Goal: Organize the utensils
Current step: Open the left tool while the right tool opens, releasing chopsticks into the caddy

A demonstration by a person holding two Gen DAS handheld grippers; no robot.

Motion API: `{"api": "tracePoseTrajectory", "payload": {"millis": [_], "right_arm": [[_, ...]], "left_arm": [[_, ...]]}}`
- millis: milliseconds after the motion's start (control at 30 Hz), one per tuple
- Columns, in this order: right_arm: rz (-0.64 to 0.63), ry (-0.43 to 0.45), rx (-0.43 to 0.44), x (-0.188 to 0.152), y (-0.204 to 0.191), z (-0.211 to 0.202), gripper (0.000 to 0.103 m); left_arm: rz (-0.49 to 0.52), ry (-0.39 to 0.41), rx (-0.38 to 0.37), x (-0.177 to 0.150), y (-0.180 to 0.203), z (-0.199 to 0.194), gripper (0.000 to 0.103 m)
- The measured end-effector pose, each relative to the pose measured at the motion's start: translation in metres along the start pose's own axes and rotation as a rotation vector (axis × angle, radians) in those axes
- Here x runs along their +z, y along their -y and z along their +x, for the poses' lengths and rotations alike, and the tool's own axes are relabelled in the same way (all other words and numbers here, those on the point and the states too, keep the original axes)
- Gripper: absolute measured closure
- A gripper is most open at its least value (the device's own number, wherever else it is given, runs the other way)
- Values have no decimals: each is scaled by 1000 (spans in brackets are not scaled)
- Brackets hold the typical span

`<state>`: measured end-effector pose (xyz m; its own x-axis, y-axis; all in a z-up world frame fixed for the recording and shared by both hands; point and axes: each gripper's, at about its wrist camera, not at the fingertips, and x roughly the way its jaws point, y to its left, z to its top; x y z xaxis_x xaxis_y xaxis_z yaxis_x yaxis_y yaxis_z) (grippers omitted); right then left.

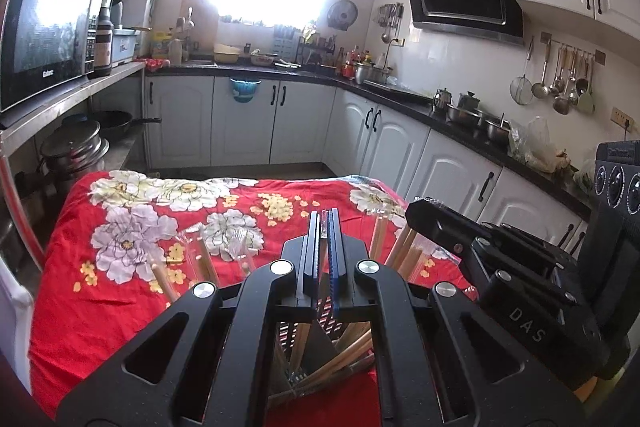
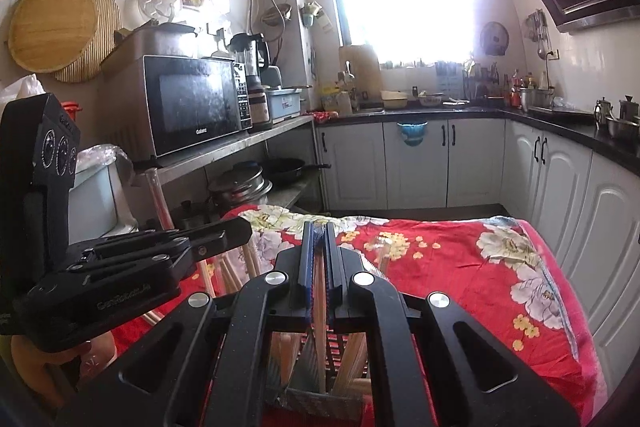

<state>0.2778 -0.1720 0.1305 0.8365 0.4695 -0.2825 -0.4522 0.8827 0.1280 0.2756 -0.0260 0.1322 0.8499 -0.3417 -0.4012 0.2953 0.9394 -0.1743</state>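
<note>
left gripper (image 1: 325,217), in the left wrist view, has its jaws nearly together with nothing visibly between them; wrapped chopsticks (image 1: 394,247) stand fanned in the holder (image 1: 326,315) directly below and ahead.

right wrist view: right gripper (image 2: 319,231) is clamped on a wrapped pair (image 2: 320,283) running roughly upright, down towards that holder (image 2: 340,343), so it seems the nearer.
</note>
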Motion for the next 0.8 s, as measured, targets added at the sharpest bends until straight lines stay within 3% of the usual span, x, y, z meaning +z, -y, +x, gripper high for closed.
{"api": "tracePoseTrajectory", "payload": {"millis": [533,667,800], "right_arm": [[25,-77,-17,-16,3,-6,98],[38,-96,-25,-19,6,-11,97],[48,-110,-33,-21,7,-17,89]], "left_arm": [[-3,-38,12,-10,-1,-6,101],[-6,-58,19,-14,-2,-12,92],[-9,-66,29,-18,-2,-17,86]]}}
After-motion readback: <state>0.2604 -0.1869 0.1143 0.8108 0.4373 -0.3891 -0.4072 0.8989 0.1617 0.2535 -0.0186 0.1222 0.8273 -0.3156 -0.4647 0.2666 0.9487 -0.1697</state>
